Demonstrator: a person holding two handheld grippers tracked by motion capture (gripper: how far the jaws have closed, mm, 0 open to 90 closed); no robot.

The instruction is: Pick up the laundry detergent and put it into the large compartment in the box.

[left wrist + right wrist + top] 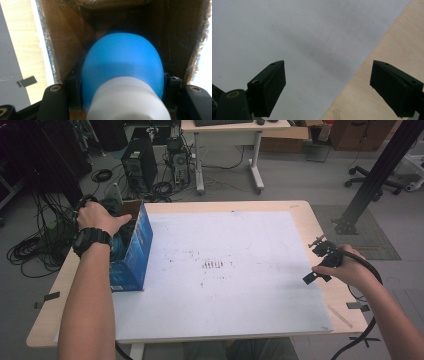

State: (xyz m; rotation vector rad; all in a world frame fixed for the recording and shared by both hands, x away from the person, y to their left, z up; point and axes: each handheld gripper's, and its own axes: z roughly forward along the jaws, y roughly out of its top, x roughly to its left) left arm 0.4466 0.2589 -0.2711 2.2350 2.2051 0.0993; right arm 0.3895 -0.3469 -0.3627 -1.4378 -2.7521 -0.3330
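The left tool (122,100) is clamped on a blue-and-white rounded plastic bottle (122,67) inside the open blue cardboard box (132,245). Well right of the box, the right tool (328,87) hangs with jaws apart above the white sheet (287,32).

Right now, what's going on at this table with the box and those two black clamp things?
A person is working with a hand-held gripper in each hand. The left gripper is down inside the open blue cardboard box at the table's left side, its jaws shut on a blue and white bulb-shaped thing. The right gripper waits with its jaws open and nothing between them, above the right edge of the white sheet that covers the wooden table.
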